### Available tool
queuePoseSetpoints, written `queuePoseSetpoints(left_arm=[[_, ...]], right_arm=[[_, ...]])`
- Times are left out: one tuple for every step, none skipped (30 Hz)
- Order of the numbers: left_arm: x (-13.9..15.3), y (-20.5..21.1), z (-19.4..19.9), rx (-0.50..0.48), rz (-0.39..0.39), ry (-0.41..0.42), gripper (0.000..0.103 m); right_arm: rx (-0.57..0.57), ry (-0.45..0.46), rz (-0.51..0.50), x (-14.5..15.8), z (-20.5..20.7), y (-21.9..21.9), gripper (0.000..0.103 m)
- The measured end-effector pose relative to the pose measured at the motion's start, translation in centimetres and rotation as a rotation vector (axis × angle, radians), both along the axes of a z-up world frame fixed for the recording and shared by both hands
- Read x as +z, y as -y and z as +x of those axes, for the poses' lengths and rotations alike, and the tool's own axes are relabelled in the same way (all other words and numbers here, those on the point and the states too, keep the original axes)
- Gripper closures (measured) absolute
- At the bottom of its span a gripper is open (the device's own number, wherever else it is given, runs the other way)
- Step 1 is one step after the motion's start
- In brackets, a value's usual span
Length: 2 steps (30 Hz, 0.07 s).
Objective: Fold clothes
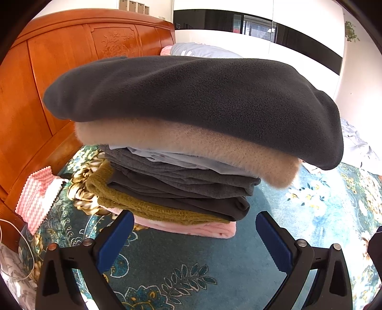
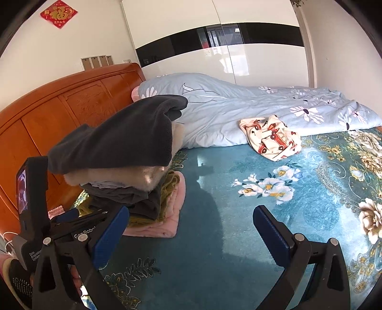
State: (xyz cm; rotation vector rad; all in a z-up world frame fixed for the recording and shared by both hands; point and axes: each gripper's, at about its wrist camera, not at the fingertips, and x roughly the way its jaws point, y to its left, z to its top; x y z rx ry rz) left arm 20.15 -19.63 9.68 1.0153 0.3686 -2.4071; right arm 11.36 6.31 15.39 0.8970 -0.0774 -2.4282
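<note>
L tool (image 1: 194, 229) agape, clothes stack (image 1: 181, 143) just ahead.

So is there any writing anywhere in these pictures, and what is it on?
"福": large gold character on the red paper hanging on the wall; the smaller characters beneath it are too blurred to read.
"GenRobot", last letters partly cut off: white lettering on the black left gripper body.
Small white print lower on that gripper's side: too small to read.
Left wrist view: no readable text.
</note>
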Motion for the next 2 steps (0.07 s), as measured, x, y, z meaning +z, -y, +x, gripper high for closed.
queuePoseSetpoints(left_arm=[[0.02,-0.01,0.02,-0.002,0.0,0.0,0.0],[0.09,0.04,0.06,0.0,0.003,-0.003,0.0]], right_arm=[[-0.003,-0.001,0.003,0.08,0.01,-0.03,0.0],[-0.005,-0.004,0.004,0.21,0.05,-0.05,0.0]])
